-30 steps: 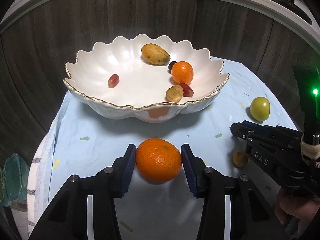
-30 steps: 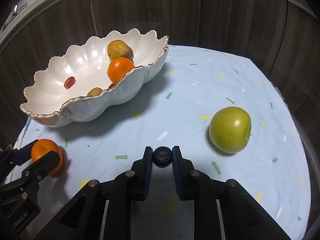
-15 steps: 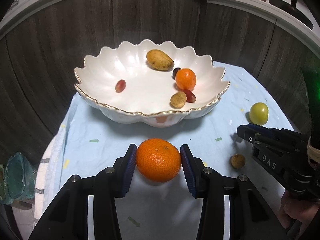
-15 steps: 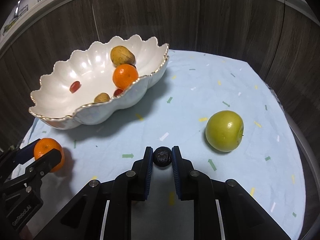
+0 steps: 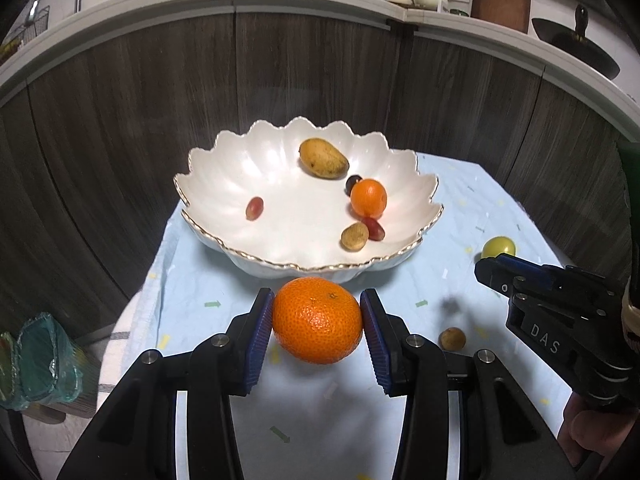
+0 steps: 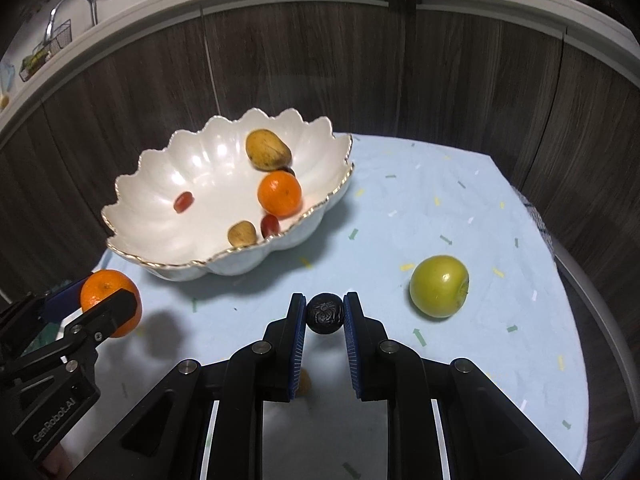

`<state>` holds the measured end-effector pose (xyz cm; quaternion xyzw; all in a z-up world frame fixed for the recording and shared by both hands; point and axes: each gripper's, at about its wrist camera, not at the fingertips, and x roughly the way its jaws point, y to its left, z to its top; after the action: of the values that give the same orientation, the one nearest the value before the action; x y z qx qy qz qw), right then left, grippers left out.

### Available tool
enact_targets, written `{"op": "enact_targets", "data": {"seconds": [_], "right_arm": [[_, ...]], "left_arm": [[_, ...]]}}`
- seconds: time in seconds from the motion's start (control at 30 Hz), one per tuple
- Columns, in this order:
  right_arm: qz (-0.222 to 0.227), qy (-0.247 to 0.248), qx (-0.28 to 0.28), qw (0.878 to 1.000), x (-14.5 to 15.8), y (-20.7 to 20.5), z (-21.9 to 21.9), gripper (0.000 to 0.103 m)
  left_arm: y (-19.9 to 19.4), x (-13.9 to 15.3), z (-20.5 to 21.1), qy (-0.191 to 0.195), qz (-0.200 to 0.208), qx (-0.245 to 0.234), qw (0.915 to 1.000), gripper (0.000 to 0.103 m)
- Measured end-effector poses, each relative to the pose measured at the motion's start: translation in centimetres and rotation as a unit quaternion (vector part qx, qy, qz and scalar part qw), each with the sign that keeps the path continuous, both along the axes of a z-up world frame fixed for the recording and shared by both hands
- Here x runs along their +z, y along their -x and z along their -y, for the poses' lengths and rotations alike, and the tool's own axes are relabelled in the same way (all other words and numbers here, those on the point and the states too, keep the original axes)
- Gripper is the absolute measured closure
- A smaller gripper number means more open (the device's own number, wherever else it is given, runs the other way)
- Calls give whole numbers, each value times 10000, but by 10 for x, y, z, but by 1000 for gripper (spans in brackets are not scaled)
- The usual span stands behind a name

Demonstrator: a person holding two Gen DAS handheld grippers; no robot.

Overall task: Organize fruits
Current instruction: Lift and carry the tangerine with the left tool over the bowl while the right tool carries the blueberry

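Note:
My left gripper [image 5: 317,322] is shut on a large orange tangerine [image 5: 318,319], held above the light blue cloth in front of the white scalloped bowl [image 5: 208,236]. My right gripper [image 6: 325,314] is shut on a small dark round fruit [image 6: 325,313], also lifted off the cloth. The bowl [image 6: 132,236] holds a yellow-brown mango [image 5: 323,157], a smaller tangerine [image 5: 368,198], two red grapes, a dark grape and a small brown fruit [image 5: 354,236]. A green apple [image 6: 439,286] lies on the cloth right of my right gripper. In the left wrist view the right gripper [image 5: 490,274] enters at the right.
A small brown fruit [image 5: 452,338] lies on the cloth [image 6: 440,208] between the two grippers. Dark wood panels curve closely behind the round table. A green mesh bag [image 5: 36,364] sits off the table's left side. A kitchen counter with dishes runs above the panels.
Both grippers have risen with their fruit; the bowl, the apple and the cloth now look farther below, and the fruits' shadows have separated from them.

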<state>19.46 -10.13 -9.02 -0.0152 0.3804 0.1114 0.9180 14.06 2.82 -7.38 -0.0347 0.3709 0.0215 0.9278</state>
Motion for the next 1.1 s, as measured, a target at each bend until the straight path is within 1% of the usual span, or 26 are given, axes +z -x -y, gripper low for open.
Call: {"op": "enact_targets", "data": {"seconds": [0.53, 0.9, 1.1], "right_arm": [[310, -51, 144, 9994, 40, 9, -12, 83], [560, -80, 205, 9982, 66, 3, -20, 83], [615, -111, 221, 9978, 73, -1, -24, 83]], "left_arm": [[3, 31, -12, 21, 291, 118, 9995, 60], [-6, 57, -21, -38, 500, 125, 9987, 60], [-11, 64, -26, -61, 561, 112, 9983, 60]]}}
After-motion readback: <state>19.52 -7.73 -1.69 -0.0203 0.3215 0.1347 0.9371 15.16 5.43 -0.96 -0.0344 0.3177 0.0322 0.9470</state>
